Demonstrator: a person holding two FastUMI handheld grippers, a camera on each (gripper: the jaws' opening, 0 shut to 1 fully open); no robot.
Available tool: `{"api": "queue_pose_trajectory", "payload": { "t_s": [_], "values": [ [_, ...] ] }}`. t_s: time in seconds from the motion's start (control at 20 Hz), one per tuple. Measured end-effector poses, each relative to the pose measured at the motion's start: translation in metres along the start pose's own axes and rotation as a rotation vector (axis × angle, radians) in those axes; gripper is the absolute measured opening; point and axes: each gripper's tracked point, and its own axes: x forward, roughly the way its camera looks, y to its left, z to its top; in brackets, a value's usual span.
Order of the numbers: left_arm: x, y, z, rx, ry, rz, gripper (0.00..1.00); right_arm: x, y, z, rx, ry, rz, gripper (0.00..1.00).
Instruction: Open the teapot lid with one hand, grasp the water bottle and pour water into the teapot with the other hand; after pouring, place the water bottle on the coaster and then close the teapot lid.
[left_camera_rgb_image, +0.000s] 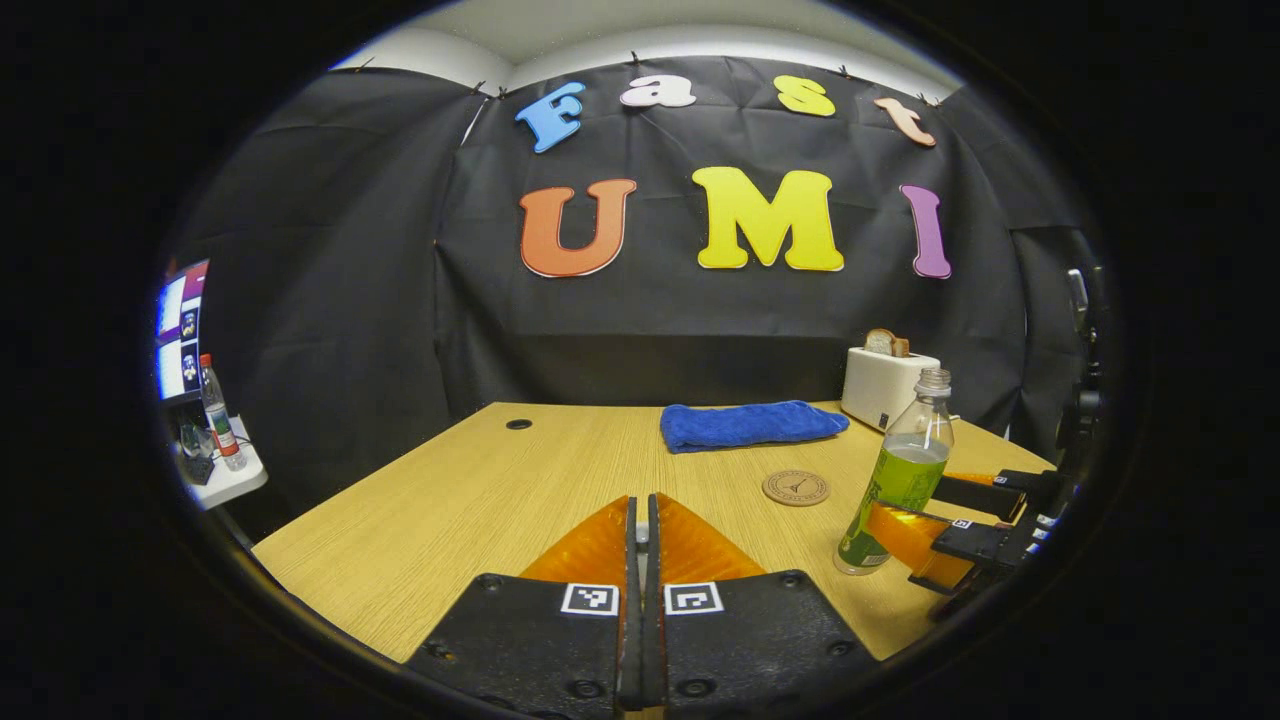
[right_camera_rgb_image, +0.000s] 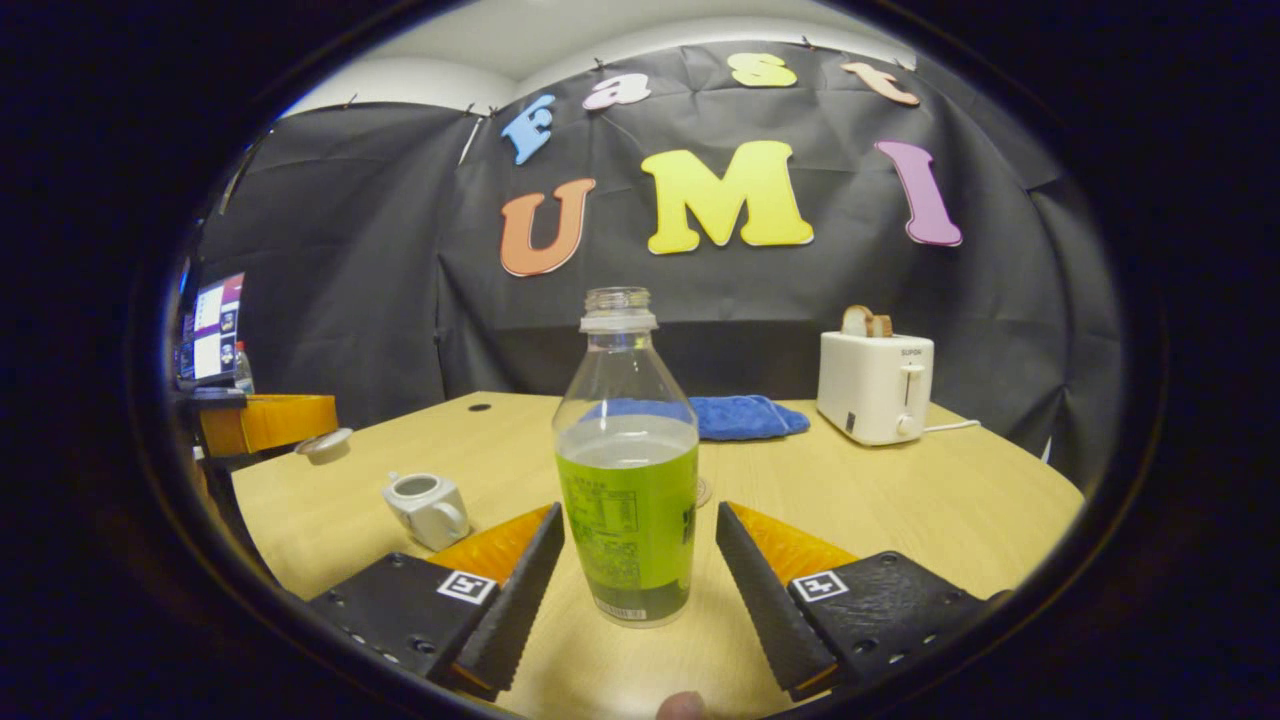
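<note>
the water bottle (right_camera_rgb_image: 627, 470) stands upright on the wooden table (right_camera_rgb_image: 900, 510), uncapped, with clear liquid up to about its shoulder and a green label round its lower half. the right gripper (right_camera_rgb_image: 640, 545) is spread wide around it — one finger on each side of the bottle, both apart from it, neither touching. in the left gripper view the same bottle (left_camera_rgb_image: 900, 480) shows at the right with that gripper's fingers flanking it.

the teapot (right_camera_rgb_image: 428, 508) sits to the left on the table, its top open, handle turned toward the camera. its lid (right_camera_rgb_image: 322, 443) is up off the pot, further left, seemingly at the tip of the other gripper.

the left gripper (left_camera_rgb_image: 641, 525) has its fingers pressed together with barely a slit between them; what sits at the tips cannot be made out there.

the round coaster (left_camera_rgb_image: 796, 488) lies bare just beside the bottle, in front of a folded blue towel (left_camera_rgb_image: 750, 424). a white toaster (right_camera_rgb_image: 875, 385) with bread in it stands at the back right.
</note>
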Motion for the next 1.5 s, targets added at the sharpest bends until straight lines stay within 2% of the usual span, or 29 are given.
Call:
{"api": "queue_pose_trajectory", "payload": {
  "t_s": [0.05, 0.15, 0.2, 0.35, 0.45, 0.7, 0.85, 1.05, 1.35, 1.5],
  "values": [
    [-0.001, 0.003, -0.001, 0.0, 0.0, 0.002, 0.02, 0.001, 0.0, 0.001, 0.0, -0.006, -0.003, 0.84],
    [-0.001, 0.008, -0.003, 0.004, -0.002, 0.005, 0.03, 0.001, 0.003, 0.005, -0.015, -0.024, -0.009, 0.81],
    [-0.001, 0.011, -0.005, 0.014, 0.0, 0.007, 0.03, 0.0, 0.006, 0.006, -0.034, -0.022, -0.004, 0.74],
    [0.0, 0.015, -0.006, 0.006, 0.0, -0.004, 0.02, 0.001, 0.011, 0.013, -0.118, -0.012, 0.017, 0.72],
    [0.0, 0.02, -0.004, 0.008, -0.008, -0.005, 0.02, 0.004, 0.013, 0.025, -0.233, -0.014, 0.014, 0.7],
    [0.001, 0.039, 0.002, -0.02, -0.03, 0.012, 0.02, 0.011, 0.025, 0.052, -0.626, -0.089, -0.003, 0.71],
    [0.001, 0.053, -0.001, -0.031, -0.026, 0.03, 0.02, 0.03, 0.033, 0.05, -0.814, -0.069, 0.004, 0.71],
    [-0.002, 0.065, 0.0, -0.039, -0.034, 0.041, 0.02, 0.05, 0.04, 0.046, -1.028, -0.062, -0.003, 0.71],
    [-0.005, 0.073, 0.002, -0.04, -0.043, 0.05, 0.02, 0.076, 0.052, 0.032, -1.326, -0.037, 0.031, 0.71],
    [-0.005, 0.078, 0.0, -0.041, -0.038, 0.053, 0.02, 0.074, 0.054, 0.033, -1.481, -0.032, 0.04, 0.72]
  ]
}}
